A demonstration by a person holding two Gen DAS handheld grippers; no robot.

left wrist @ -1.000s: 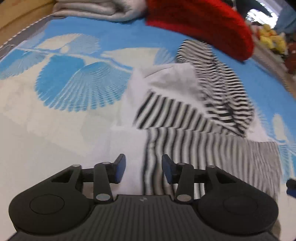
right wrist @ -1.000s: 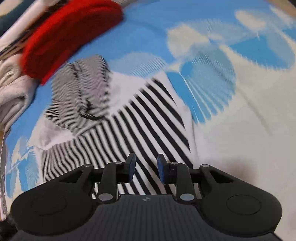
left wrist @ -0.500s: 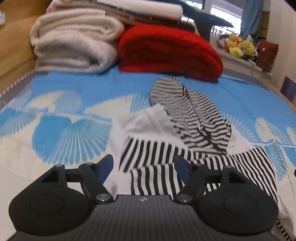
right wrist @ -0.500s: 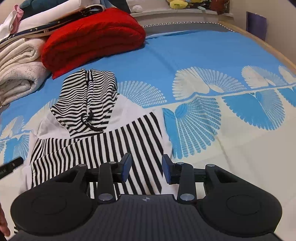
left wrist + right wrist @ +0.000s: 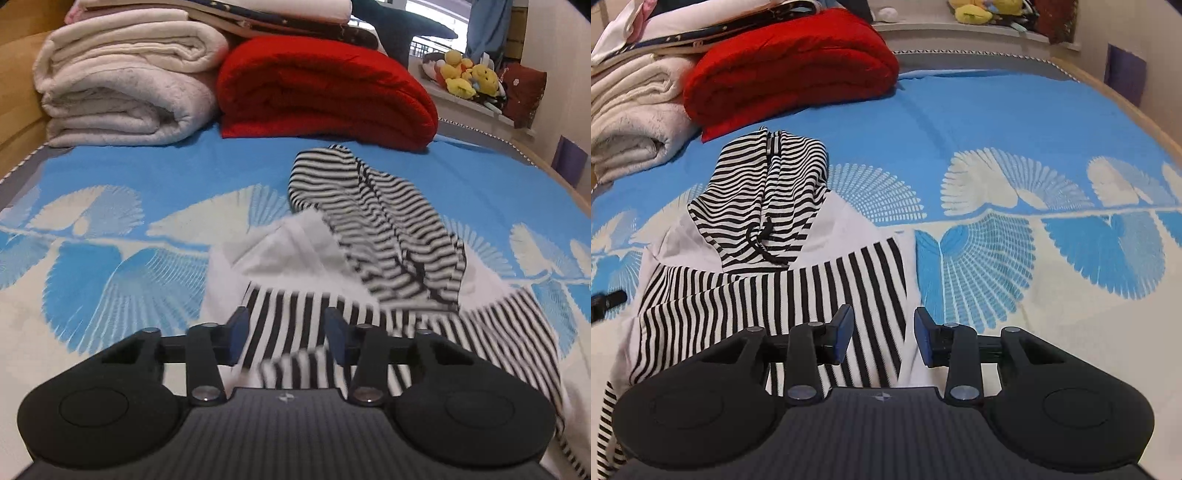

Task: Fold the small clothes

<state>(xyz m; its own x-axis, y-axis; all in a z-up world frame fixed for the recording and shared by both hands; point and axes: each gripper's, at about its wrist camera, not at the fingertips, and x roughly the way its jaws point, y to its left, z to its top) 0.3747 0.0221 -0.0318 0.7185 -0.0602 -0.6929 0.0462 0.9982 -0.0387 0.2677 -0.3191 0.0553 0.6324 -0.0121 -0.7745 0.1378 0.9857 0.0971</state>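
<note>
On the blue bed cover [image 5: 155, 173], a small striped hoodie [image 5: 768, 284] lies spread out, its hood [image 5: 373, 221] pointing toward the red blanket [image 5: 325, 96] and the white blanket [image 5: 122, 92] at the far end. A second ago both cameras sat low over the stripes; now they see more of the bed, so both hands have lifted a little. The left gripper [image 5: 282, 338] opened wide half a second ago and its jaws are closing now. A fold of striped cloth sits between them, but the pads do not press it yet. The right gripper [image 5: 882, 332] is partly open over the hoodie's edge and holds nothing. I think the next fold is about to begin.
</note>
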